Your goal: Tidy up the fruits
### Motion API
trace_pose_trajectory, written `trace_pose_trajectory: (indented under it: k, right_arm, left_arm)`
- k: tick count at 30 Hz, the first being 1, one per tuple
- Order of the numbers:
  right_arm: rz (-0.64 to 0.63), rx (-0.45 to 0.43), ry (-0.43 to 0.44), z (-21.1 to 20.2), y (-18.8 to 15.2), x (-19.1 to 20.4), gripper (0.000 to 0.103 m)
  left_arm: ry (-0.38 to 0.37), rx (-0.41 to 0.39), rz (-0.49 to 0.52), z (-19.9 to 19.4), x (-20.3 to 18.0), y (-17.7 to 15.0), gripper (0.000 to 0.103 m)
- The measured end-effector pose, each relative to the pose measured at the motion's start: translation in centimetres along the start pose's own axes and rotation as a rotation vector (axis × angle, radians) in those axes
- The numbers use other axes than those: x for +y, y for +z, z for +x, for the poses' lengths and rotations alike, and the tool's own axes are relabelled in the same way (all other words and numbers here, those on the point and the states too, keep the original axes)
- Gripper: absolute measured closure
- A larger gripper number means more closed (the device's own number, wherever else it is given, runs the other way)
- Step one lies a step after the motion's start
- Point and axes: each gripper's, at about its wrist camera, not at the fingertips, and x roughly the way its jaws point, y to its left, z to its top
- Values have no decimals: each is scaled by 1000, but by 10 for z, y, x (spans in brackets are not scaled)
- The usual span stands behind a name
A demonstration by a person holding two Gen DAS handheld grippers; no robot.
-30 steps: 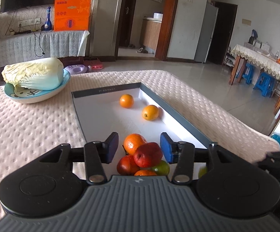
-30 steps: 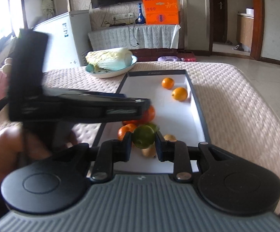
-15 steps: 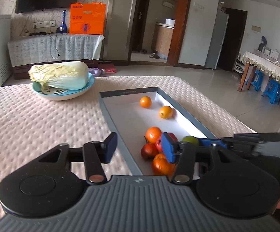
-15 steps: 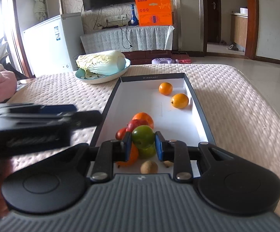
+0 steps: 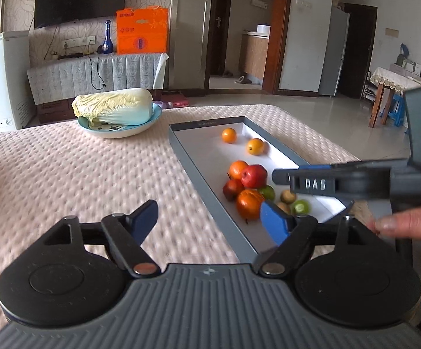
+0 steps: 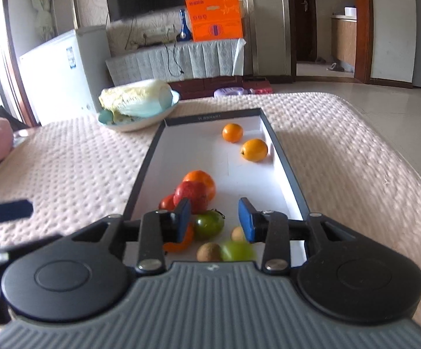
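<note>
A long grey-rimmed tray (image 5: 199, 171) (image 6: 143, 174) with a white floor holds the fruit. At its near end lie an orange (image 6: 200, 181), a red apple (image 5: 254, 176) (image 6: 191, 193), a dark green fruit (image 6: 209, 225), a light green fruit (image 6: 236, 250) and small brown fruits (image 6: 208, 252). Two small oranges (image 5: 229, 135) (image 6: 254, 149) lie at the far end. My right gripper (image 6: 215, 221) is open and empty above the near pile. My left gripper (image 5: 210, 218) is open and empty over the tray's left rim and the cloth.
A bowl (image 5: 120, 129) (image 6: 140, 123) with a napa cabbage (image 5: 114, 110) stands on the quilted cloth beyond the tray's far left corner. The table edge runs along the right. A white fridge (image 6: 65, 72) stands behind on the left.
My right gripper opened and let go of the green fruit, which now lies in the tray's near end. My left gripper moved left off the pile, toward the tray's left rim.
</note>
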Motion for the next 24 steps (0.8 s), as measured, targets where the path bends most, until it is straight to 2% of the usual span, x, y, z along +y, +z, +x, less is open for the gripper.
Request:
trace_pose_trajectory:
  k: [2,4,7,10,13,14,18,24]
  right_arm:
    - [19,-11,10,-10,0,-1,64]
    - [51,-21,23,-25,-1,-2,64]
    - [64,-39,47,-50,-3,1,63]
    - [20,-80,41,-75,-8,7,51]
    - [21,-103,18,-96,-16,5,49]
    - [37,-105,5,-101,-19,3,49]
    - [98,-132,-30,-123,-29,-8,49]
    - [158,-142,-53,-134,-35,-19,48]
  left_arm:
    - [7,-32,16,-9,-6,-3,5]
    - [19,-72,50,-18,-14,-7,1]
    - [-16,-102,83,-29,-26,-11,0]
    - [-29,-110,90,-38,-38,-16,0]
    - [-105,-99,64,-44,-42,-19,0]
    - [-109,-109,59,-47,-44,-20,0]
    - [-41,-153,83,-58,-54,-23,0]
    - [-6,-145,87,-66,-55,-26,0]
